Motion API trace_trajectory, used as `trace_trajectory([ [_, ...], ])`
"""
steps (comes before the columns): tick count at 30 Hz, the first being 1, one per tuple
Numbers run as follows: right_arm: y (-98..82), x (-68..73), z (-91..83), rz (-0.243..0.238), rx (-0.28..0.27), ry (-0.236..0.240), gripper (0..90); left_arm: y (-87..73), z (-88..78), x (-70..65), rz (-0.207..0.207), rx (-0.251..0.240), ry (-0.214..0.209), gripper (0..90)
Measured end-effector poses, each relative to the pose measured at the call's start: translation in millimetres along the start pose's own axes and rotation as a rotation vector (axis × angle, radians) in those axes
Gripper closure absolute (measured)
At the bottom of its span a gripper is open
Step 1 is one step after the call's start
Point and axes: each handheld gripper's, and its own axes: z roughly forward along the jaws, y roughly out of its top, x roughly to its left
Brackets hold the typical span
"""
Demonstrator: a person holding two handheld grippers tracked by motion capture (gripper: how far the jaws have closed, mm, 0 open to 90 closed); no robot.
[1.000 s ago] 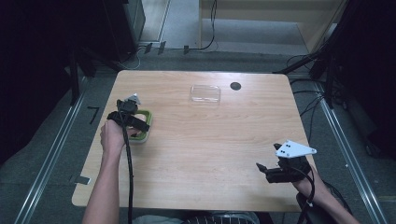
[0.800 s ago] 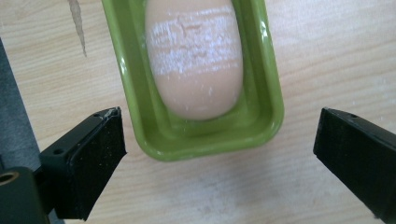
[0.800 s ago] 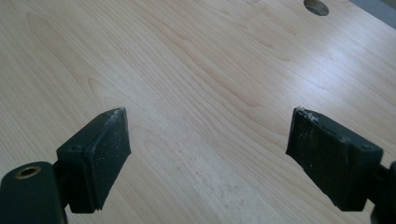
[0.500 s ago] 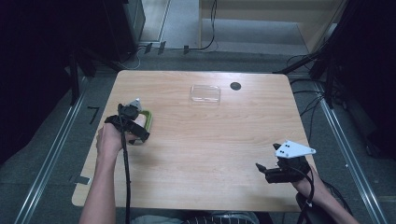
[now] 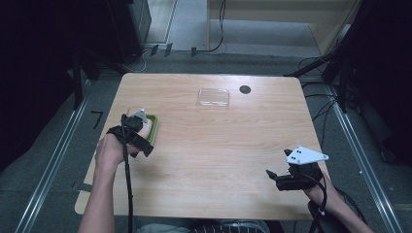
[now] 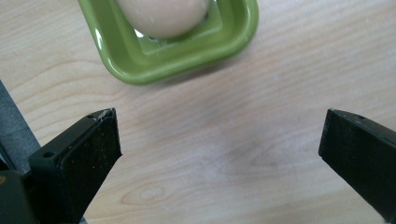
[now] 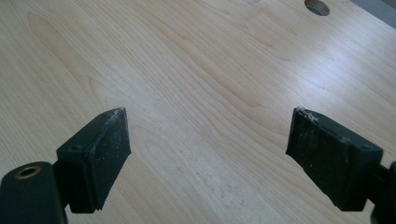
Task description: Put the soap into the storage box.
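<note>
Green tray (image 6: 154,65) x1 w/ 1 egg (image 6: 161,16); L claw (image 6: 219,154) & R claw (image 7: 208,156) both apart, empty.

wooden table (image 5: 214,145) bears green tray (image 6: 177,56), perhaps a clear lid (image 5: 214,97).

A lime-green tray (image 6: 168,60) holds a pale beige egg (image 6: 163,16) on the light wood-grain desk (image 5: 218,145); a clear lid (image 5: 214,97) lies farther off.
</note>
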Motion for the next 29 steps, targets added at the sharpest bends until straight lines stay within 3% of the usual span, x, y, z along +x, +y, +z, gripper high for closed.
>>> trace_trajectory([
  [21, -0.3, -0.3, 0.0, -0.001, 0.0, 0.0, 13.4, -41.5, 1.5, -14.7, 0.048, 0.041, 0.002, 0.0],
  [29, -1.3, -1.1, 0.0, 0.003, 0.005, -0.003, 13.4, -53.4, 9.3, -16.1, 0.049, 0.021, -0.002, 0.0],
])
